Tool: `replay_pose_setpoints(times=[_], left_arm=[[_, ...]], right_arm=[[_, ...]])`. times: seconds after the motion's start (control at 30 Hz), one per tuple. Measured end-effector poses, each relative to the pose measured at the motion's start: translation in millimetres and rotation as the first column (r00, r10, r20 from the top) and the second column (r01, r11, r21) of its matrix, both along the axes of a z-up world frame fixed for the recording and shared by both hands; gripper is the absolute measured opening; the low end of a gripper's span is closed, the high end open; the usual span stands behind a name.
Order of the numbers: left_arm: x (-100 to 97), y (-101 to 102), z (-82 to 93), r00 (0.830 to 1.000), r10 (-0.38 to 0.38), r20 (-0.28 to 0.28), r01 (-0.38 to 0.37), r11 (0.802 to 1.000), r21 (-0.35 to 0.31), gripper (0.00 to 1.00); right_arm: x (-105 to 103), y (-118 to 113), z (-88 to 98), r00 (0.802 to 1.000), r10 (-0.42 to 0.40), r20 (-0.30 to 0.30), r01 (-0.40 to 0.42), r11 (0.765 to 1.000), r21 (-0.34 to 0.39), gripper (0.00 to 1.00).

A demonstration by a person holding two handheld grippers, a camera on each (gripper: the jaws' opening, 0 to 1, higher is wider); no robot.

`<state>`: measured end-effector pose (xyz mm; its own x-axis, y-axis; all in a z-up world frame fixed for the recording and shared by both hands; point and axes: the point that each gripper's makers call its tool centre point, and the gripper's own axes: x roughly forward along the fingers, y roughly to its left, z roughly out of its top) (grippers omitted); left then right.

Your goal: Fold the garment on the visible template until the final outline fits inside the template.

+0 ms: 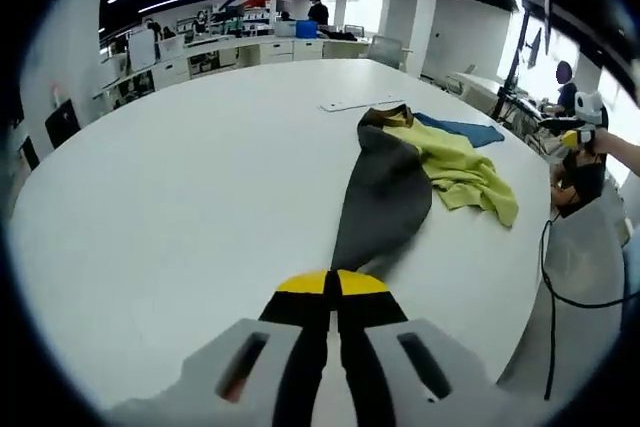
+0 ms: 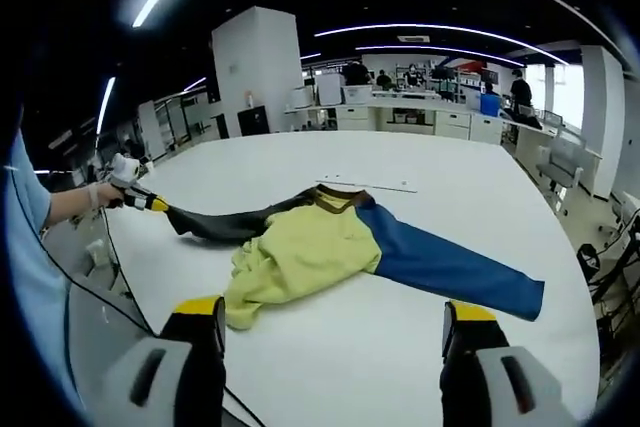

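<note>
The garment lies on a large white table [image 1: 180, 207]. It has a yellow-green body [image 1: 458, 169], a blue sleeve [image 1: 468, 131] and a dark grey sleeve [image 1: 380, 197]. My left gripper [image 1: 333, 284] is shut on the end of the dark grey sleeve, which is pulled out straight toward the table's edge. In the right gripper view the left gripper [image 2: 153, 203], held by a hand, grips that dark sleeve [image 2: 235, 219] at the left. My right gripper [image 2: 333, 312] stands open above the near table edge, short of the yellow-green body [image 2: 300, 247] and the blue sleeve [image 2: 450, 267].
A thin white strip [image 2: 370, 185] lies flat just beyond the collar. The right gripper [image 1: 580, 137] shows off the table's right edge, with a black cable [image 1: 550, 277] hanging near it. Office desks [image 2: 400, 112], chairs and people stand far behind.
</note>
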<state>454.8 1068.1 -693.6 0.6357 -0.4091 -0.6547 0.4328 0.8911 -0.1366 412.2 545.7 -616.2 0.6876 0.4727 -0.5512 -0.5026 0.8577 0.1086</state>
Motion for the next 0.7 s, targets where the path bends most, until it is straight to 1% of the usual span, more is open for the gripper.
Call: replay_pose_setpoints(times=[0.1, 0.13, 0.27, 0.3, 0.37, 0.43, 0.47, 0.57, 0.67, 0.7], left_arm=[[9.7, 19.0, -6.9, 1.0, 0.023, -0.011, -0.023, 1.0, 0.004, 0.0], [13.3, 26.6, -10.1, 0.999, 0.031, -0.017, -0.031, 0.999, 0.026, 0.0], [26.5, 38.5, -17.3, 0.998, 0.051, -0.034, -0.051, 0.998, 0.027, 0.0], [30.1, 41.0, -20.1, 0.999, 0.037, -0.036, -0.036, 0.998, 0.043, 0.0], [40.4, 49.6, -26.2, 0.998, 0.037, -0.049, -0.034, 0.998, 0.057, 0.0], [49.6, 55.0, -29.6, 0.998, 0.03, -0.048, -0.027, 0.998, 0.063, 0.0], [55.5, 59.3, -33.1, 0.998, 0.031, -0.056, -0.027, 0.997, 0.066, 0.0], [65.3, 63.9, -39.0, 0.998, 0.021, -0.064, -0.016, 0.997, 0.081, 0.0], [73.3, 71.4, -49.6, 0.996, 0.012, -0.089, -0.002, 0.993, 0.115, 0.0], [74.3, 72.3, -50.8, 0.996, 0.012, -0.092, -0.001, 0.993, 0.119, 0.0]], right_arm=[[-0.2, 1.2, -1.9, 1.0, -0.006, -0.007, 0.006, 1.0, -0.011, 0.9], [0.1, 1.4, -2.3, 1.0, -0.01, -0.01, 0.009, 1.0, -0.012, 0.9], [2.1, 2.1, -2.6, 1.0, -0.024, -0.014, 0.023, 1.0, -0.012, 0.9], [2.4, 2.4, -2.6, 1.0, -0.026, -0.014, 0.025, 1.0, -0.013, 0.9], [2.7, 2.8, -3.3, 0.999, -0.027, -0.018, 0.027, 0.999, -0.02, 0.9], [2.6, 2.4, -4.4, 0.999, -0.031, -0.022, 0.03, 0.999, -0.027, 0.9], [2.4, 2.1, -5.2, 0.999, -0.034, -0.025, 0.033, 0.999, -0.028, 0.9], [0.6, 1.3, -8.1, 0.999, -0.041, -0.036, 0.04, 0.999, -0.033, 0.89], [-2.3, 0.6, -10.6, 0.998, -0.048, -0.046, 0.046, 0.998, -0.039, 0.89], [-3.4, 0.2, -11.5, 0.998, -0.048, -0.048, 0.046, 0.998, -0.043, 0.89]])
